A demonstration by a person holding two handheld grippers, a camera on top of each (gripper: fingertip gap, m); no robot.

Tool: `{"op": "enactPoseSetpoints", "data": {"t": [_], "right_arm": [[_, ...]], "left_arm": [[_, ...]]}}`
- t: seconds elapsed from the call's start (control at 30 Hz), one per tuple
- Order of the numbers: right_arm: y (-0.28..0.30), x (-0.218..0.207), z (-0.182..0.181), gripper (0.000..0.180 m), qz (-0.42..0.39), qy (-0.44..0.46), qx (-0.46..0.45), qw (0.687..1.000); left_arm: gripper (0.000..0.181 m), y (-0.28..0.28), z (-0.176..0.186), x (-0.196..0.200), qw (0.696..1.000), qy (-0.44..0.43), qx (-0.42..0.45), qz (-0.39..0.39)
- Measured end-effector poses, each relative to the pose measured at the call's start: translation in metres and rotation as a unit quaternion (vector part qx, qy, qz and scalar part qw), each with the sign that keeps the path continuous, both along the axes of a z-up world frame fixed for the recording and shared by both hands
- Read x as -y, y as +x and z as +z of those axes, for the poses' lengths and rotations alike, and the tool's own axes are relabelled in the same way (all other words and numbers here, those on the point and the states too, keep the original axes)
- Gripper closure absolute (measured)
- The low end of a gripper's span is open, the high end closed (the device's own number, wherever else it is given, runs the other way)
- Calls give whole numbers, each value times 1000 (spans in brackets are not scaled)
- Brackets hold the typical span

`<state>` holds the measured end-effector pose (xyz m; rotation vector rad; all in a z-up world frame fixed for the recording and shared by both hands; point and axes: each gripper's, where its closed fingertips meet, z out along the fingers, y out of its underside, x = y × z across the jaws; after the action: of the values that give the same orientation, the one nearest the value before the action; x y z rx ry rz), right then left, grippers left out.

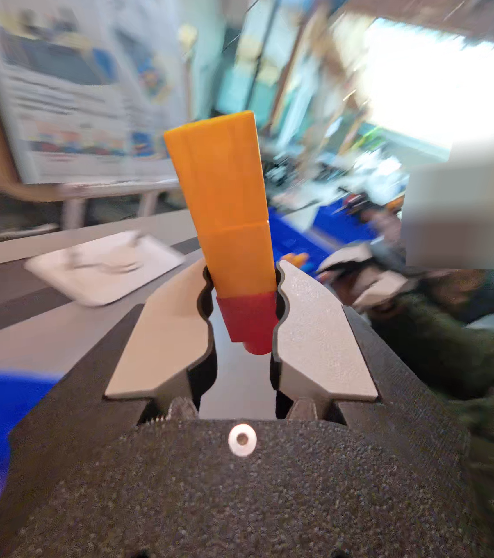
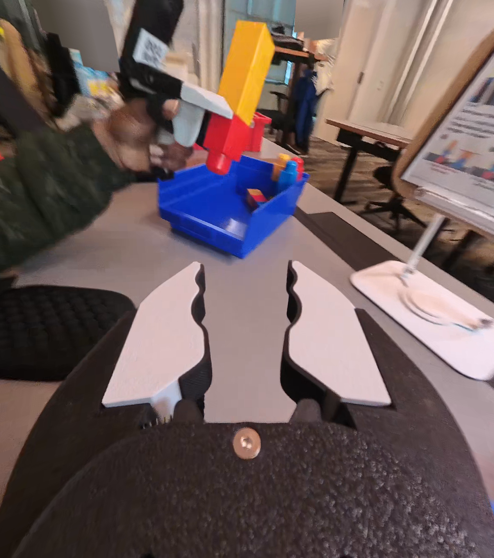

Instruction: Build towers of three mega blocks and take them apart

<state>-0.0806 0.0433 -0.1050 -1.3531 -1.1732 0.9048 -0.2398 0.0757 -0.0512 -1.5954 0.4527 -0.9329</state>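
Poster (image 2: 481,145) and tag (image 2: 150,49) print blurred

Your right gripper (image 2: 245,302): pale grey wavy-edged fingers | black textured body | silver screw (image 2: 246,443) behind the fingers | your sleeve (image 2: 28,187): dark green

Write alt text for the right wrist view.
The open, empty right gripper hovers over a grey table. Beyond it, the left gripper holds a tilted tower of orange and red blocks above a blue bin containing more blocks.

Tower (image 1: 230,229): two orange blocks on red block, tilted, airborne.
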Motion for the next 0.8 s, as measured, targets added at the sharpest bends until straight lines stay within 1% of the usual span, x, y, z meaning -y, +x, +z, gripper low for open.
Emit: {"op": "enactPoseSetpoints", "data": {"t": [0.07, 0.13, 0.2, 0.27, 0.3, 0.37, 0.4, 0.43, 0.53, 0.6, 0.63, 0.7, 0.73, 0.8], "right_arm": [[-17, 16, 1, 123, 31, -45, -33, 998], [-30, 27, 2, 118, 52, -105, -73, 990], [-38, 29, 0, 114, 56, -165, -111, 978], [-39, 26, -1, 114, 55, -210, -149, 965], [-39, 26, -1, 116, 65, -229, -161, 958], [-39, 28, -3, 125, 86, -255, -162, 949], [-38, 30, -4, 143, 96, -259, -154, 949], [-36, 31, -3, 144, 104, -255, -147, 950], [-24, 28, -2, 145, 107, -202, -82, 970], [-9, 22, -5, 144, 107, -175, -21, 978], [1, 19, -12, 144, 103, -160, 26, 981], [23, 10, -37, 144, 78, -121, 144, 979], [34, 5, -49, 145, 59, -95, 197, 974], [50, 5, -72, 145, 50, -56, 290, 954]], "left_arm": [[143, 37, 8, 14, 994, 17, 99, -49], [143, 68, 5, 22, 981, 19, 173, -81], [143, 93, 3, 32, 964, 33, 236, -115], [143, 110, -5, 35, 956, 40, 267, -117], [143, 117, -11, 34, 956, 43, 268, -109], [143, 128, -21, 38, 958, 47, 262, -109], [143, 131, -23, 40, 956, 48, 264, -118], [143, 132, -23, 42, 956, 49, 259, -125], [140, 131, -30, 43, 968, 46, 192, -153], [135, 116, -34, 37, 978, 55, 145, -142], [134, 107, -38, 33, 983, 59, 110, -134], [130, 93, -52, 24, 992, 71, 5, -107], [130, 89, -60, 23, 990, 83, -55, -100], [128, 95, -76, 30, 975, 103, -164, -113]]}}
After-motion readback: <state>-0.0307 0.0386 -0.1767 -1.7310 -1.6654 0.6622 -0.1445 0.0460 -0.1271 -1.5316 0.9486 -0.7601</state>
